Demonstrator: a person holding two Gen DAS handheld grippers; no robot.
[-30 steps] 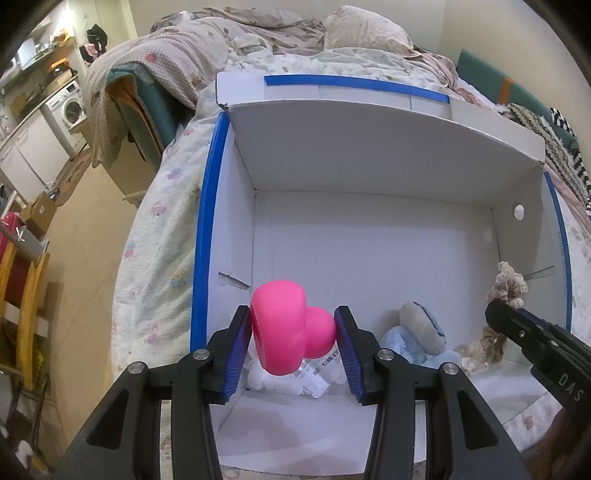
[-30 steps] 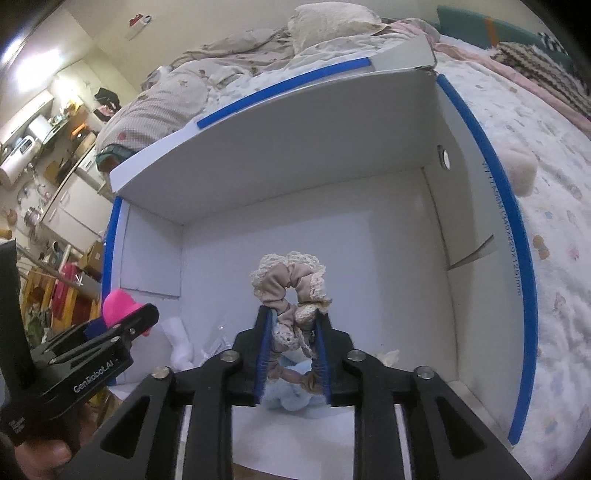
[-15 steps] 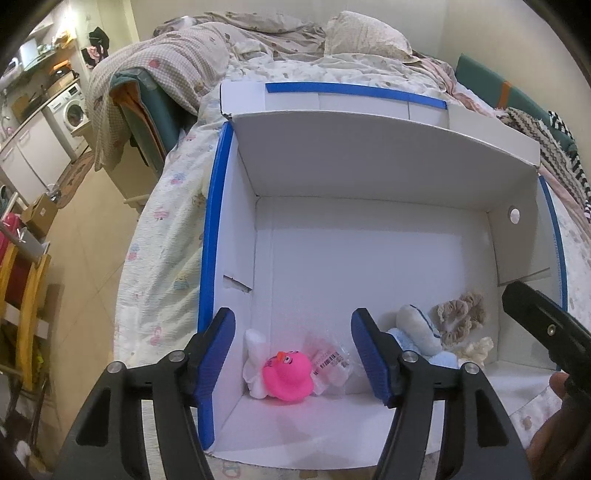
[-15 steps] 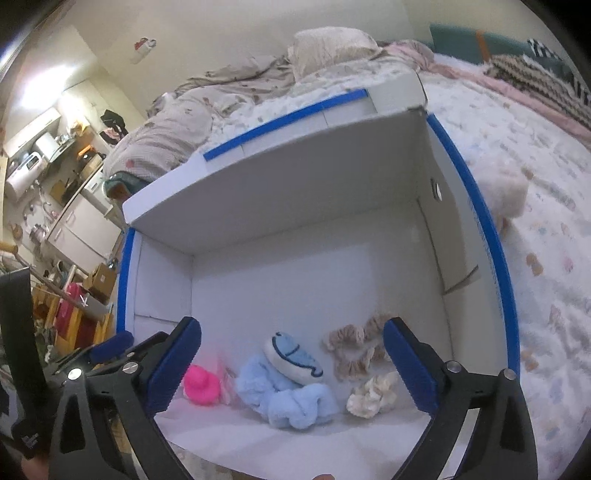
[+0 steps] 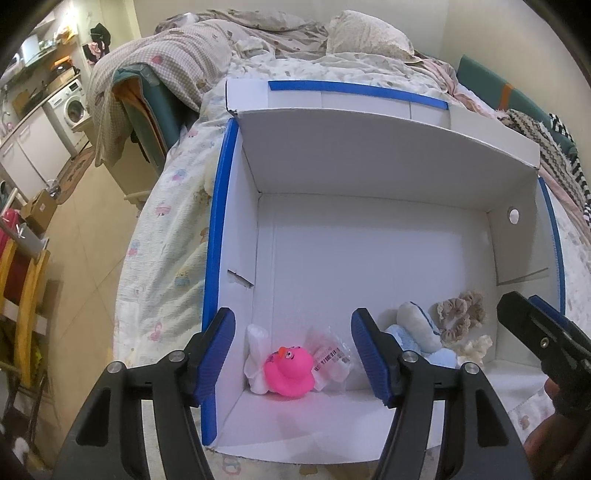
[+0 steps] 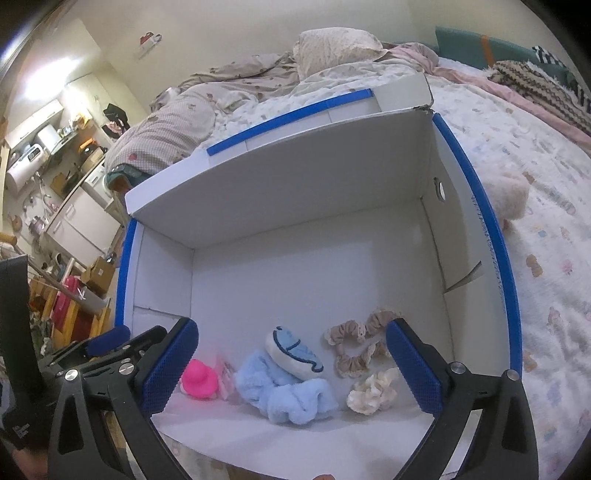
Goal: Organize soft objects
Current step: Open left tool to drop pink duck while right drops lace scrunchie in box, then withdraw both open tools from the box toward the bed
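A white cardboard box with blue rims [image 5: 216, 206] [image 6: 476, 192] lies open on the bed. Inside, a pink rubber duck [image 5: 290, 369] [image 6: 199, 378] rests in the near left corner beside a clear packet [image 5: 330, 360]. A blue plush toy [image 6: 291, 384] [image 5: 419, 332], a beige scrunchie [image 6: 360, 343] [image 5: 460, 314] and a cream scrunchie [image 6: 373, 391] [image 5: 476, 347] lie at the near right. My left gripper [image 5: 293, 354] is open and empty above the duck. My right gripper [image 6: 291, 369] is open and empty above the plush toy.
The box sits on a patterned quilt [image 6: 546, 229] with a pillow [image 5: 369, 35] and heaped blankets [image 5: 166, 62] behind it. A fluffy cream object [image 6: 508, 194] lies just right of the box. Floor and furniture [image 5: 48, 122] lie to the left.
My left gripper opened and dropped the pink duck into the box. My right gripper opened and released the beige scrunchie into the box. Both grippers have pulled back.
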